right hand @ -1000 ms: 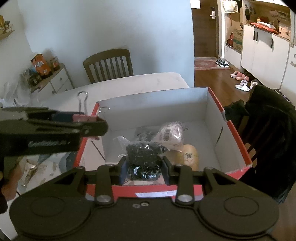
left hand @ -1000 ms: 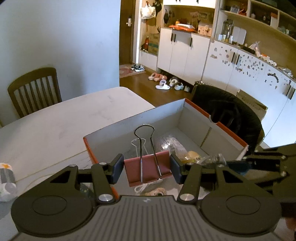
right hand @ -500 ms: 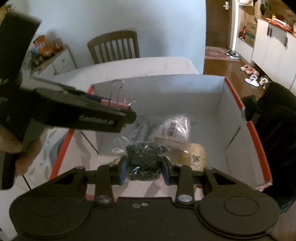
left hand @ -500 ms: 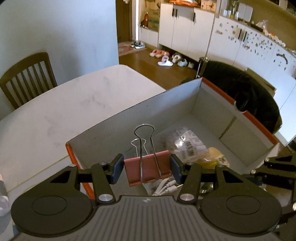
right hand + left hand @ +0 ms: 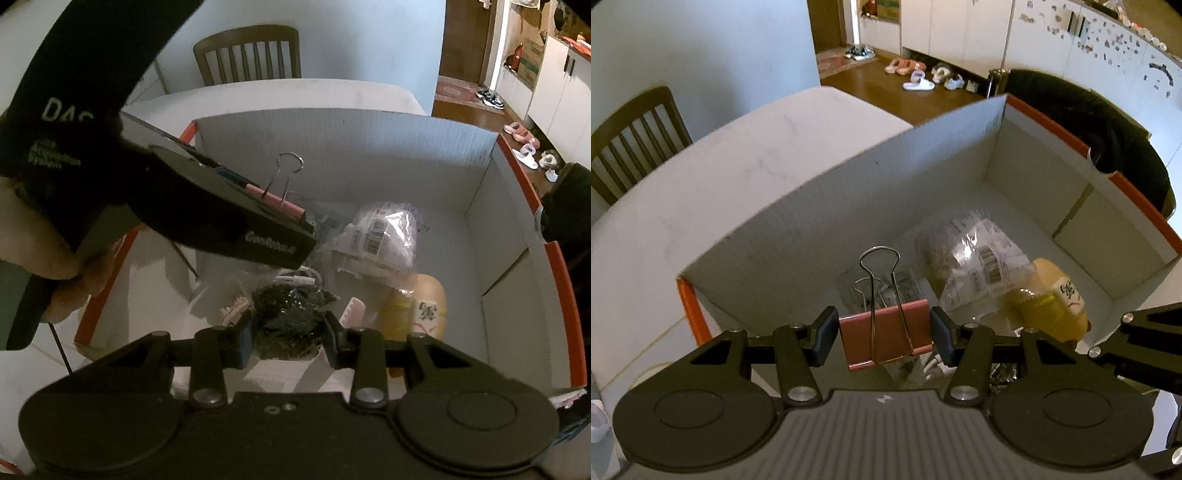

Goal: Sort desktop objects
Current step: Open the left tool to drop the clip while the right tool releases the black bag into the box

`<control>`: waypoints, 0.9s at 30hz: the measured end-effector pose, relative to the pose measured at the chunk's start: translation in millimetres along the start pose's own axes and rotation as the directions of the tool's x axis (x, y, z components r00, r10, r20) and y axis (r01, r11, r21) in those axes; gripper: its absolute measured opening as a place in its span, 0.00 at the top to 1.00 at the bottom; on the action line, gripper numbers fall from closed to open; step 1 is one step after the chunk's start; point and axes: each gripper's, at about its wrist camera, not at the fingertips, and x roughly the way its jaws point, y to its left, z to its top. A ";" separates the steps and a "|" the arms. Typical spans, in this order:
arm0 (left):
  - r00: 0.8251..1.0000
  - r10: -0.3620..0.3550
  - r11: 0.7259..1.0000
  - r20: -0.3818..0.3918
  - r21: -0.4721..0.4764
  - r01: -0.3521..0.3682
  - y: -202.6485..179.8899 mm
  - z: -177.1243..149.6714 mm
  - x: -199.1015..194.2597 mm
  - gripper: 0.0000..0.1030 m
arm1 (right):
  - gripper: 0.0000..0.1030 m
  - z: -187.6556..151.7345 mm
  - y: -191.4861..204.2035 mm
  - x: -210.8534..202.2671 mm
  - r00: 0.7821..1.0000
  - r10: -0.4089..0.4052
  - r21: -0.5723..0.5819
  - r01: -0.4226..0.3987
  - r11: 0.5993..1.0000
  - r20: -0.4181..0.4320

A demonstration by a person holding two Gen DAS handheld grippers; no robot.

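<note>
My left gripper (image 5: 884, 336) is shut on a pink binder clip (image 5: 886, 338) with its wire handles pointing away from me, held above the inside of an open cardboard box (image 5: 849, 192) with an orange rim. In the right wrist view the same left gripper (image 5: 295, 221) and pink binder clip (image 5: 275, 199) hang over the box's left part. My right gripper (image 5: 288, 332) is shut on a clear bag of small black pieces (image 5: 290, 321), low inside the box (image 5: 332, 147). On the box floor lie a clear bag with barcode labels (image 5: 975, 258) and a yellow pack (image 5: 1049, 306).
The box sits on a white marble-look table (image 5: 738, 155). A wooden chair (image 5: 631, 136) stands behind the table, and a dark jacket (image 5: 1108, 122) hangs beyond the box's far right side. A person's hand (image 5: 66, 273) grips the left tool at the box's left edge.
Both grippers have moved forward and down into the box, each still holding its object. The left gripper with the clip now hangs further over the box interior.
</note>
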 end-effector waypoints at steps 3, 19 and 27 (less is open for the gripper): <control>1.000 0.002 1.000 -0.021 0.006 -0.002 -1.9 0.0 3.9 0.48 | 0.65 -1.1 -0.8 2.0 1.000 -0.005 -0.003 0.005 1.000 -0.015; 0.995 -0.055 0.998 -0.085 -0.023 0.053 1.4 2.7 3.8 0.42 | 0.49 -1.5 -8.2 2.7 0.998 0.019 0.065 -0.014 0.998 -0.066; 0.994 -0.104 0.991 -0.035 -0.086 0.100 2.1 -0.2 -17.9 0.37 | 0.48 -1.8 -10.5 -10.9 0.999 0.020 0.088 -0.017 0.996 -0.039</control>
